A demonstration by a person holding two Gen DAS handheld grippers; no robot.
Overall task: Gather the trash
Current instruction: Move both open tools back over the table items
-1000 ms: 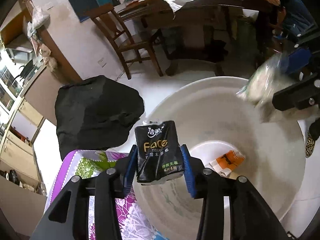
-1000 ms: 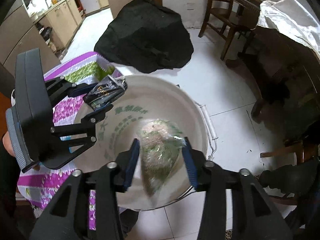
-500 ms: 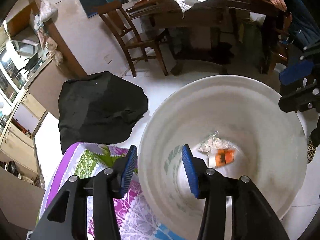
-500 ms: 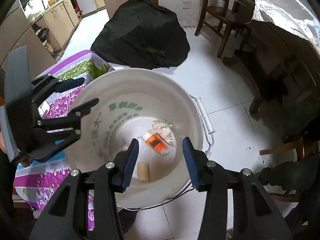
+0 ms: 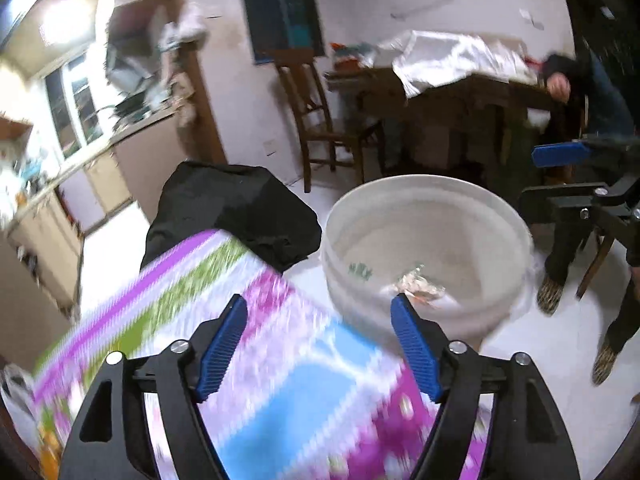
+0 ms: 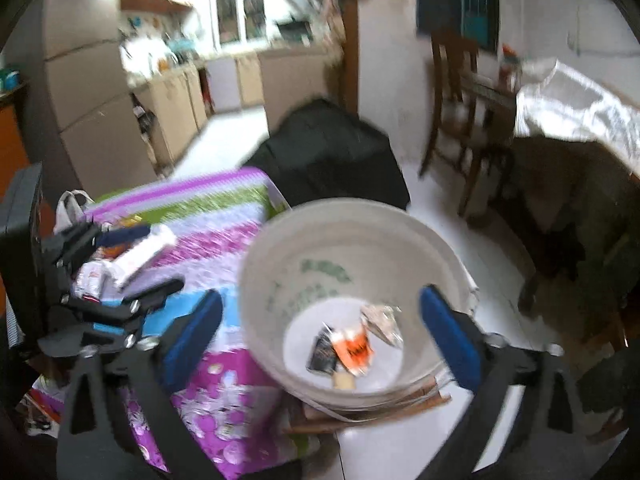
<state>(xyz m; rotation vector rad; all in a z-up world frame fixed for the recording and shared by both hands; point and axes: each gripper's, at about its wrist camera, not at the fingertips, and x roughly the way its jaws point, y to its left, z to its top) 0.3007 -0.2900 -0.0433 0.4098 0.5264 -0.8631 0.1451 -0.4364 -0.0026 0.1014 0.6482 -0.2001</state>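
Left wrist view. Left gripper [image 5: 318, 340]: jaws spread wide, nothing between them, poised over the floral tablecloth [image 5: 280, 380], which is heavily blurred. White bucket [image 5: 516, 236]: on the floor just beyond the table edge, to the right of the jaws; crumpled wrappers [image 5: 420, 284] are visible inside it. Black bag [image 5: 236, 208]: a lump on the floor behind the table. Right gripper [image 5: 576, 176]: seen at the far right edge, its fingers parted and holding nothing.

Right wrist view. Right gripper [image 6: 320, 328]: fingers wide apart and empty, framing the bucket [image 6: 260, 256] from above. Bucket contents: a dark tissue packet [image 6: 322, 354], an orange wrapper [image 6: 352, 348], a clear crumpled bag [image 6: 380, 322] and a small pale scrap [image 6: 344, 380], all lying on the bottom. Left gripper [image 6: 136, 256]: at the left over the table, jaws parted. Uncollected items [image 6: 120, 264]: a white box-like object and some packets on the cloth near the left gripper; blur prevents closer identification.

Progress, as a judgement: several pieces are already binned, while the cluster on the table is probably still to be gathered, so the task looks partly done. Both grippers are free to take the next piece.
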